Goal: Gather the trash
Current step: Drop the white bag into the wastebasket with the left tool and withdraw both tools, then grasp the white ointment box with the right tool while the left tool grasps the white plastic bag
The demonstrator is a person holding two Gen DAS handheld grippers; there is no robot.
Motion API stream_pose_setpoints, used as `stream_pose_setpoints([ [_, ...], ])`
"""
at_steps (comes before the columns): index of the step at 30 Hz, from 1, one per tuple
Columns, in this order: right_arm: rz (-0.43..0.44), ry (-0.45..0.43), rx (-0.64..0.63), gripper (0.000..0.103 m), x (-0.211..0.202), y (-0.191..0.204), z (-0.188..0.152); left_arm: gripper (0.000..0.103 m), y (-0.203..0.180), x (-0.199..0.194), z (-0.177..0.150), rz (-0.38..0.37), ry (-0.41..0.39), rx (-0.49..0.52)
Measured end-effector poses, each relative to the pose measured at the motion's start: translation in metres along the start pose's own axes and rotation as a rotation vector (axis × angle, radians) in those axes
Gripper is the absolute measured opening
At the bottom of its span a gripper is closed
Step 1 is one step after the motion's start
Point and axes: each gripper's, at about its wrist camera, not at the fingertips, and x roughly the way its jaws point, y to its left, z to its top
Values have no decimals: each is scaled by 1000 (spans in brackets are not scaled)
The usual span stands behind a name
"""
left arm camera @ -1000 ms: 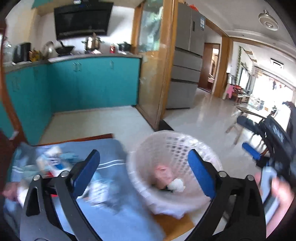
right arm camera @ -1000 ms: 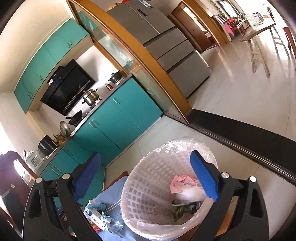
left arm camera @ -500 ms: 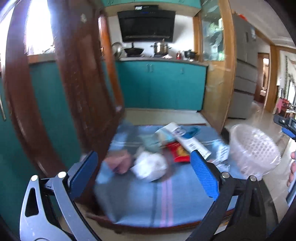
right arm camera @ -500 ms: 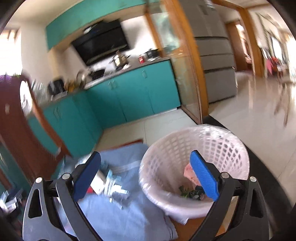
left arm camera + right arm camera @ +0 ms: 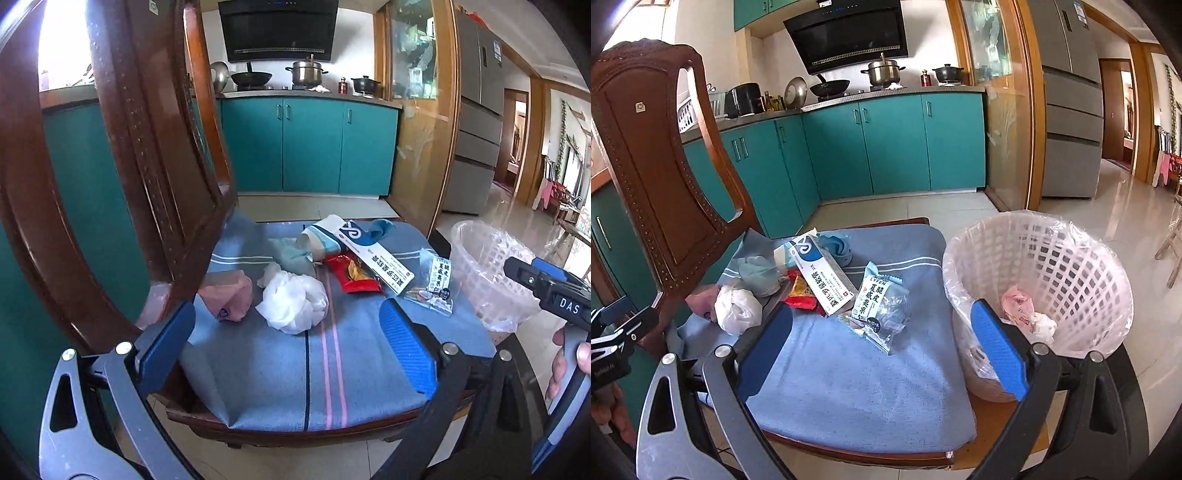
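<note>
Trash lies on a blue chair cushion (image 5: pixel 280 365): a white crumpled bag (image 5: pixel 293 301), a pink wad (image 5: pixel 229 291), a red snack wrapper (image 5: pixel 352 273), a white and blue box (image 5: pixel 373 254) and a clear nut packet (image 5: pixel 436 282). A white lined basket (image 5: pixel 1041 280) stands at the cushion's right end, with a pink wrapper (image 5: pixel 1017 304) inside. My left gripper (image 5: pixel 291 343) is open and empty, in front of the white bag. My right gripper (image 5: pixel 882 341) is open and empty, just in front of the nut packet (image 5: pixel 879 302).
The brown wooden chair back (image 5: pixel 661 177) rises at the left of the cushion. Teal kitchen cabinets (image 5: pixel 886 144) stand behind, with a tiled floor (image 5: pixel 1137 229) to the right and a grey fridge (image 5: pixel 1067 99) beyond.
Both grippers have swung left from above the basket and now face the trash on the cushion. Both stay open and empty.
</note>
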Motion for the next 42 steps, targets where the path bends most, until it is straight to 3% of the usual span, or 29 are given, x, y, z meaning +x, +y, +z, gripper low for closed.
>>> stream_pose_setpoints([
  [35, 6, 12, -5, 95, 0, -6, -1, 99, -13, 9, -4, -21, 38, 11],
  [42, 21, 16, -5, 95, 2, -2, -1, 99, -20, 30, -8, -7, 73, 23],
])
